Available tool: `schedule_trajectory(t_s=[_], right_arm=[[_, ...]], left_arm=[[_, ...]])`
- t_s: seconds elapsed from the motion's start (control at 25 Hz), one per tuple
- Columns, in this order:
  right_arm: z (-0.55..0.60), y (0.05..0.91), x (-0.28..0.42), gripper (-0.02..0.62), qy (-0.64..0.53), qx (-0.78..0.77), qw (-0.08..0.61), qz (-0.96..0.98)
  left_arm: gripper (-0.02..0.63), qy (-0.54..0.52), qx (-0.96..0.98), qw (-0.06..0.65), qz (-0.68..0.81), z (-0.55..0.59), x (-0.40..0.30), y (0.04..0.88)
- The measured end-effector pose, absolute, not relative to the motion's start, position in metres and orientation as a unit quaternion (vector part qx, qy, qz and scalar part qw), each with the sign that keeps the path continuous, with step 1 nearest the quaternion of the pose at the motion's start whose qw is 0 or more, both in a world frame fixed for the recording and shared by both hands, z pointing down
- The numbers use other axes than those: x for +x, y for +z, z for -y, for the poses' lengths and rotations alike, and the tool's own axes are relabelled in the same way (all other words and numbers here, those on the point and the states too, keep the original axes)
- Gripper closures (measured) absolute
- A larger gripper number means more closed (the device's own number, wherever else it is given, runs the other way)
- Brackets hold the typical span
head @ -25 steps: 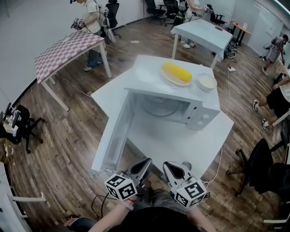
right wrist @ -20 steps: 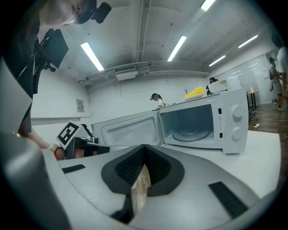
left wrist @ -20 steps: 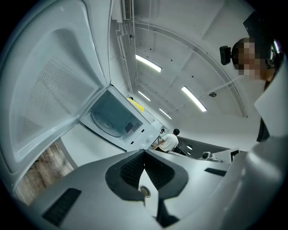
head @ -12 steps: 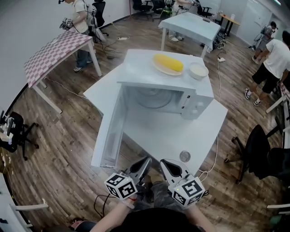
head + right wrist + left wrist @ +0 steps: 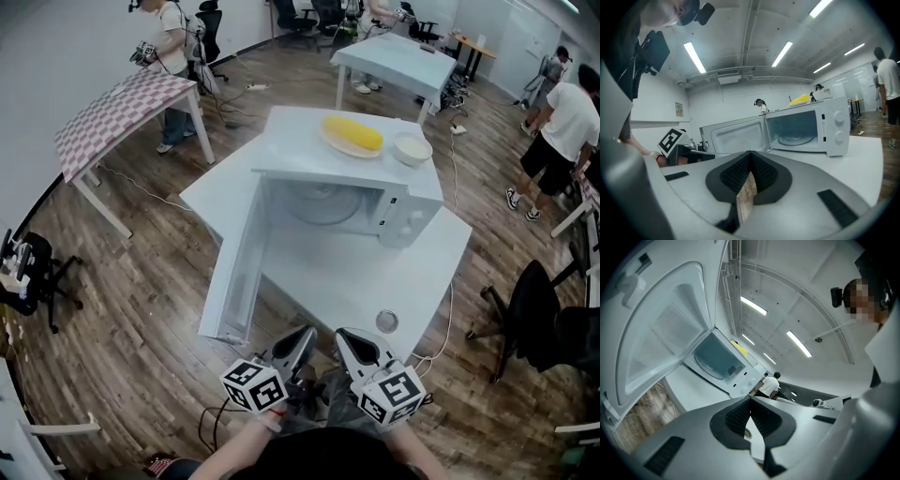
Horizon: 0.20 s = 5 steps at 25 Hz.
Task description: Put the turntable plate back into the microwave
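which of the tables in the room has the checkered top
The checkered table at the upper left of the head view; the table under the microwave and the far table are plain pale.

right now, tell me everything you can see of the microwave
A white box microwave stands on a white table, its cavity facing the person. Its door is swung wide open toward the person's left. Inside, a round glass plate lies on the cavity floor. The control panel at the right of the cavity carries two round knobs. On its roof rest a plate of yellow food and a white bowl.
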State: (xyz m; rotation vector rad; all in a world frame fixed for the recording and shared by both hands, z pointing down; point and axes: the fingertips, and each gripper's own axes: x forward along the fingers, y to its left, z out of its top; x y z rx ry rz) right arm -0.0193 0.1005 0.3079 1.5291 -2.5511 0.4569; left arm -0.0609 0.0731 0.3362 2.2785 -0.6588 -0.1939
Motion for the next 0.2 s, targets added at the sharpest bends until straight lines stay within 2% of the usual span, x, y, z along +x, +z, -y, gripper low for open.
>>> schedule_trajectory(t_s=[0.2], right_arm=[[-0.1009,0.3092,-0.0214,0.575,0.150,0.504,0.068,0.848]], left_arm=[[0.594,-0.077,0.886,0.378,0.258,-0.0748,-0.0598,0.3420]])
